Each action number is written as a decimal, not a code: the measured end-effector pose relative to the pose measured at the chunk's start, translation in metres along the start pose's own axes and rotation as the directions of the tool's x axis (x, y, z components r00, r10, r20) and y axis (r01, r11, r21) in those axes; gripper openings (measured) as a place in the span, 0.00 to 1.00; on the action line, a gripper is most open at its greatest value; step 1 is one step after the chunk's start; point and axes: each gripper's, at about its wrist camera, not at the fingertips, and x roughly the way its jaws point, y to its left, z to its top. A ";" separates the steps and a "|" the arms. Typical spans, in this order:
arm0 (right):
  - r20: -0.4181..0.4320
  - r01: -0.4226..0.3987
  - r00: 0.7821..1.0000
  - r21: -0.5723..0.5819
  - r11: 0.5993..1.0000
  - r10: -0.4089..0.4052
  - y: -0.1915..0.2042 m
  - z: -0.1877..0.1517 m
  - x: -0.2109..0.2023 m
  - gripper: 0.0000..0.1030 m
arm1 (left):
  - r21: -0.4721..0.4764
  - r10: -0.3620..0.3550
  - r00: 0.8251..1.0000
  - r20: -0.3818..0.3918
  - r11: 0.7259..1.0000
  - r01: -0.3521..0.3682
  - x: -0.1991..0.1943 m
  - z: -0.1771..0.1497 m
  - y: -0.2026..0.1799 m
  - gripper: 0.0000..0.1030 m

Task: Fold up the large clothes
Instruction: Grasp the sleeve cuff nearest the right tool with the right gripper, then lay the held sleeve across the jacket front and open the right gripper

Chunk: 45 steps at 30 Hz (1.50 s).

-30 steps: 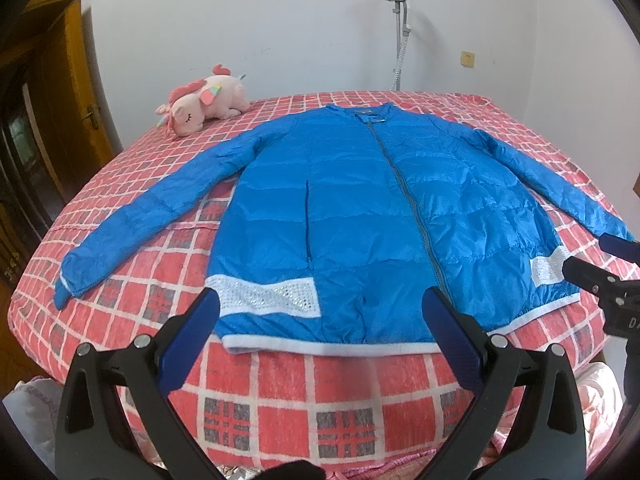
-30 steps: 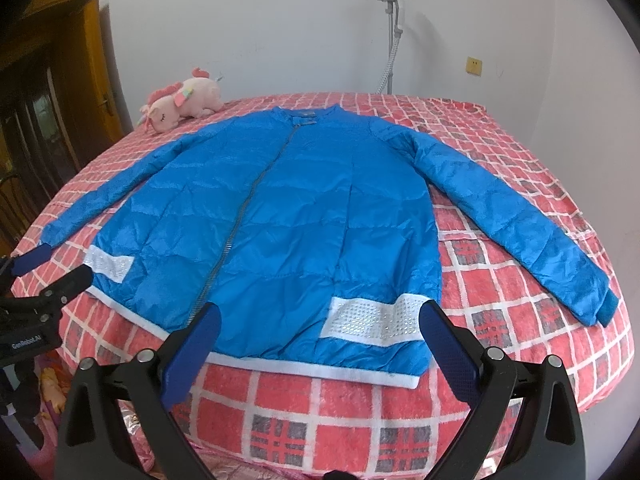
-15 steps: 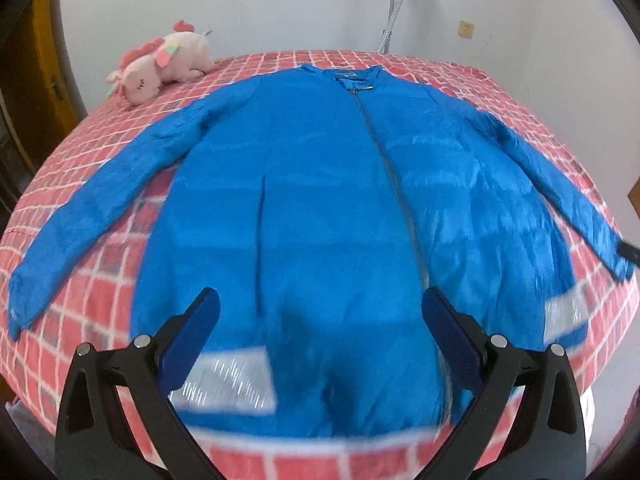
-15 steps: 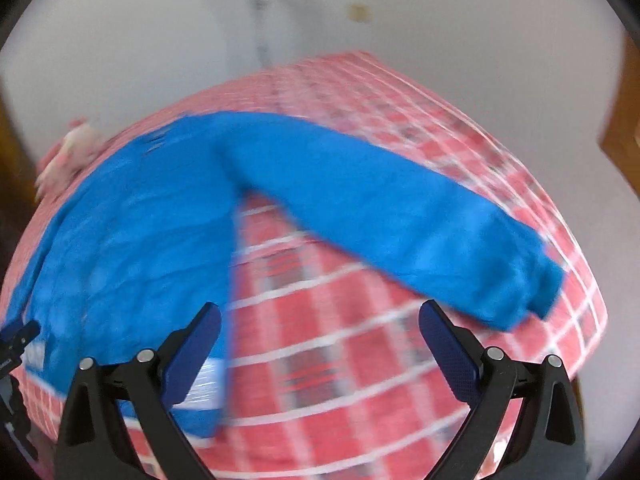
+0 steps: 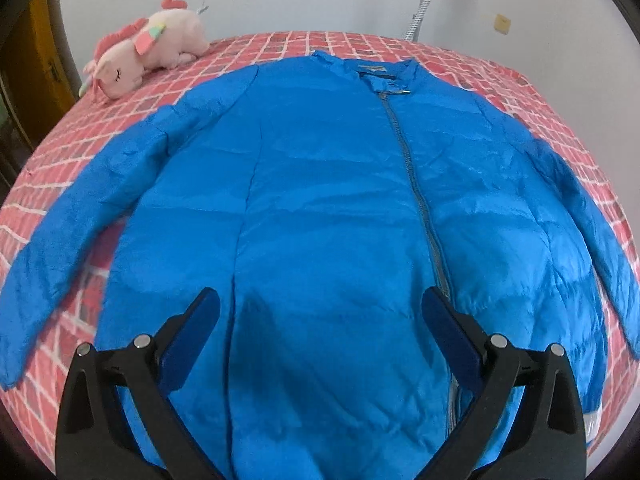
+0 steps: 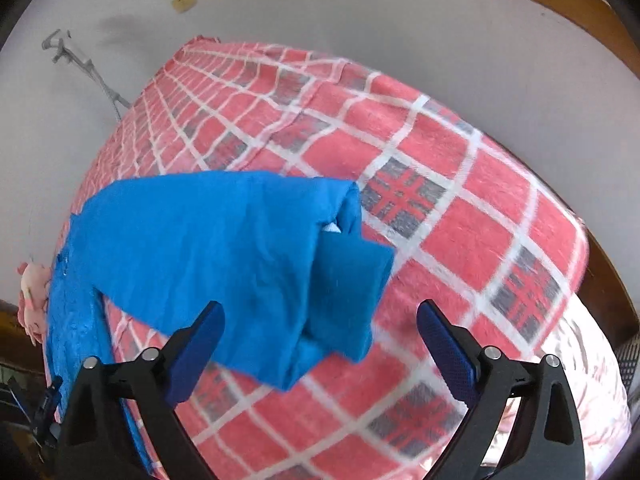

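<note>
Nothing is folded yet: your blue padded jacket (image 5: pixel 328 208) lies zipped and spread flat on the red plaid bedspread (image 5: pixel 472 64), both sleeves out to the sides. Your left gripper (image 5: pixel 320 322) hovers over the lower front panel, jaws wide apart, holding nothing. Your right gripper (image 6: pixel 318 330) is also spread and empty, poised just above the right sleeve cuff (image 6: pixel 344 280). Every fold remains, probably starting with that sleeve brought in across the body.
</note>
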 end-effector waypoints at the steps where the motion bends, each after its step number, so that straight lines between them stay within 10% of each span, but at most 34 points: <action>1: -0.021 -0.012 1.000 0.009 1.000 0.012 -0.002 0.002 0.008 0.95 | -0.005 -0.008 1.000 -0.004 1.000 0.008 0.003 0.001 0.001 0.97; 4: 0.028 -0.016 0.999 0.014 1.000 0.016 0.000 0.005 0.009 0.91 | 0.004 0.002 1.000 -0.010 1.000 -0.001 0.009 0.001 0.004 0.97; 12: 0.040 -0.142 0.989 0.023 0.990 0.141 0.005 0.016 0.009 0.26 | 0.004 -0.008 1.000 -0.004 1.000 0.008 0.011 0.003 0.012 0.97; 21: 0.145 -0.282 0.939 -0.189 0.941 0.311 0.112 0.038 -0.041 0.24 | -0.015 -0.002 1.000 0.016 1.000 0.002 -0.001 0.011 0.021 0.97; 28: 0.017 -0.328 0.928 -0.438 0.837 0.373 0.278 0.031 -0.012 0.24 | -0.019 -0.002 1.000 0.009 1.000 0.002 -0.002 0.022 0.033 0.97; 39: -0.156 -0.286 0.957 -0.633 0.720 0.244 0.411 -0.029 0.077 0.24 | 0.008 -0.002 1.000 0.015 1.000 0.002 0.021 0.048 0.041 0.97; 45: -0.294 -0.452 0.892 -0.620 0.642 0.344 0.431 -0.038 0.098 0.42 | 0.004 -0.004 1.000 -0.018 1.000 0.004 0.035 0.049 0.044 0.97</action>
